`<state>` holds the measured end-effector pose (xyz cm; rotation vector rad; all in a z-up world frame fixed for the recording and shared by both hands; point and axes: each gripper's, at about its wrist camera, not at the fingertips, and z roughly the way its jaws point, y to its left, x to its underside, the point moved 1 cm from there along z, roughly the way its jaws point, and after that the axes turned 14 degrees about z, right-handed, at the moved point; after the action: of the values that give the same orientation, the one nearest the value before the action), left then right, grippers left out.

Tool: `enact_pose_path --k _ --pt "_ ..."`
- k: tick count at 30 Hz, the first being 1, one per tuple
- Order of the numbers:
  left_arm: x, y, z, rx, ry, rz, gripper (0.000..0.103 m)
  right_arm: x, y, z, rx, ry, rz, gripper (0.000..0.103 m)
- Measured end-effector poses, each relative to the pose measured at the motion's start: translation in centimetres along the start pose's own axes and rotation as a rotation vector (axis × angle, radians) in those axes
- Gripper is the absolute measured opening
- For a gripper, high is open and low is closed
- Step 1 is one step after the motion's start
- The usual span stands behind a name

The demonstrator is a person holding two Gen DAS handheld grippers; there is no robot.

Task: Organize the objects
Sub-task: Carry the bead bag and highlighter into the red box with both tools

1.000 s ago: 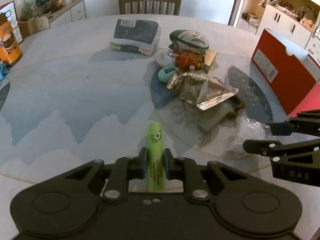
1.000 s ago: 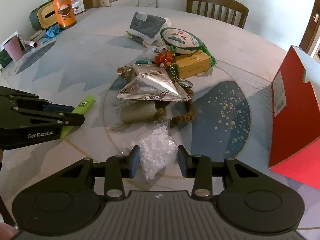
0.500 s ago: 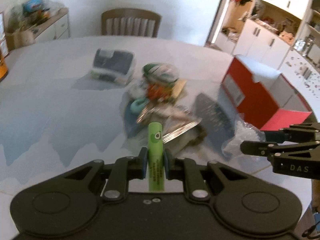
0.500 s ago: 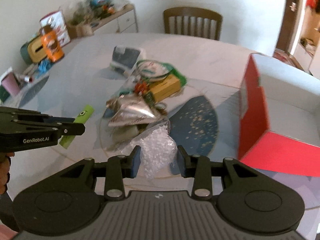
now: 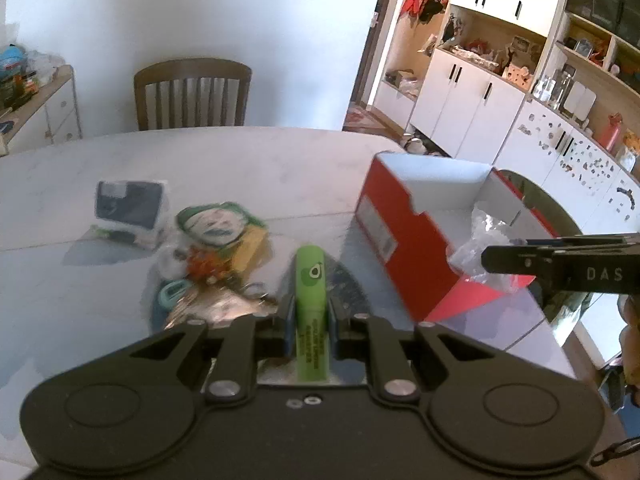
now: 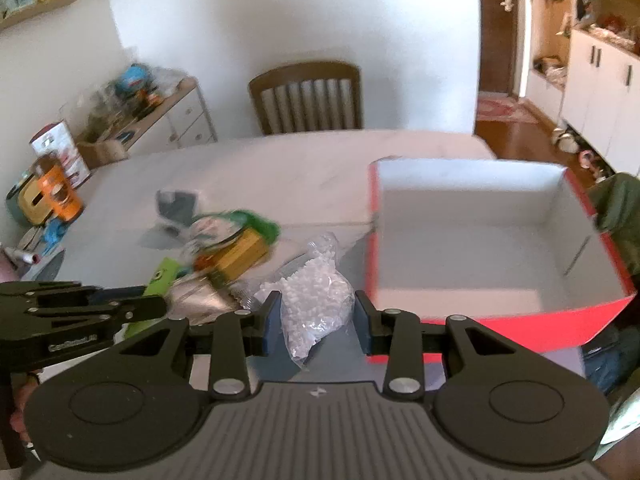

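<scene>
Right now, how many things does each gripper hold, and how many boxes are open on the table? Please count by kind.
Green tube, in the left gripper: 1
Clear bag of white pellets, in the right gripper: 1
Open red box: 1
Total: 3

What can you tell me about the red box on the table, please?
The red box is an open, lidless carton that looks like cardboard: red outside, plain white inside, with a white label on one long side. It stands upright on the table, to the right of the clutter. Its inside looks empty. One wall has a stepped cut-out in its rim. The right gripper holds a bag of white pellets just beside it, not yet inside.
</scene>
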<state>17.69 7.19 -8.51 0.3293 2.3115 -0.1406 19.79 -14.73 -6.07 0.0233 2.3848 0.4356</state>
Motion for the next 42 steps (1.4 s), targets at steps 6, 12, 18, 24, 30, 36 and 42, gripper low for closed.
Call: enact_pose_path --k 6,12,18,24,30,36,42 --pt "-3.0 -2.8 1.5 0.001 -0.003 0.013 0.015 -2.7 -4.7 -0.3 0.020 -0.036 0.021 0.037" --pt "-6.3 -6.4 4.3 0.016 0.016 0.049 0.015 -4.5 -9.7 0.4 0.045 -0.031 0.032 0.037" --pt "-9.7 -9.8 7.7 0.042 0.043 0.070 0.015 -5.9 -14.3 1.7 0.056 -0.009 0.067 0.037" --pt "-12.8 -12.9 11.4 0.072 0.082 0.096 0.015 -7.1 -17.7 3.2 0.064 0.016 0.072 0.037" --pt "-15.1 -15.2 15.9 0.095 0.119 0.114 0.015 -8.3 -19.6 5.3 0.077 0.042 0.042 0.037" --pt "-16.0 -16.7 20.3 0.083 0.165 0.141 0.015 -8.8 -20.7 8.0 0.095 0.102 -0.002 0.037" --pt "-16.4 -17.8 24.4 0.065 0.217 0.194 0.015 -9.1 -20.5 10.5 0.098 0.191 -0.091 0.037"
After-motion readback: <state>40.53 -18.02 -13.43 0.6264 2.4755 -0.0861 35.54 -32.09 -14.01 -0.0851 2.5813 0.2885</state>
